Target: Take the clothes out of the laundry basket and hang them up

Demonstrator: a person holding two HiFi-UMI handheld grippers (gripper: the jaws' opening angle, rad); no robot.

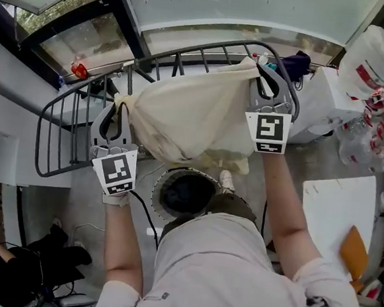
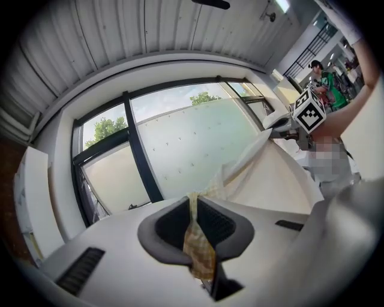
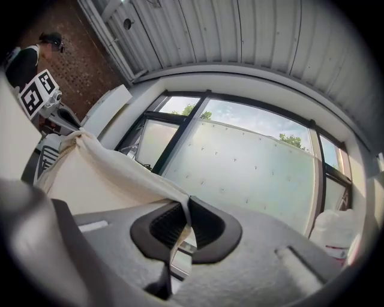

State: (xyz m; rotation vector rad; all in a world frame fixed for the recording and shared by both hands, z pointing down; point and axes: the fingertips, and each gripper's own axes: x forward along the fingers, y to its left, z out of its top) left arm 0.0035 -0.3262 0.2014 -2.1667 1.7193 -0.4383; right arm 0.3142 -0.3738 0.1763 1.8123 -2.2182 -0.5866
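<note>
First, in the head view, no writing can be read: black-and-white square markers are carried on both gripper cubes, and the red print on a white bag (image 1: pixel 370 62) at the upper right is too small to make out. A cream garment (image 1: pixel 188 119) is held up and stretched between the left gripper (image 1: pixel 119 105) and the right gripper (image 1: pixel 262 72), just in front of the curved bars of a dark grey drying rack (image 1: pixel 66 130). The garment's lower part hangs above the round laundry basket (image 1: pixel 157 197), which stands on the floor between the person's forearms. In the left gripper view, the jaws are seen almost together, clamped on a bunched corner of the garment (image 2: pixel 270 174). A checked, yellowish scrap of that cloth (image 2: pixel 198 252) is pinched between the pads and hangs below them. From there the fabric is drawn tight up and to the right, as far as the other gripper's marker cube (image 2: pixel 309 111). In the right gripper view, the jaws are seen closed on a thin folded edge of the same garment (image 3: pixel 114 180). From there the cloth runs leftward to the left gripper's marker cube (image 3: pixel 39 93).
</note>
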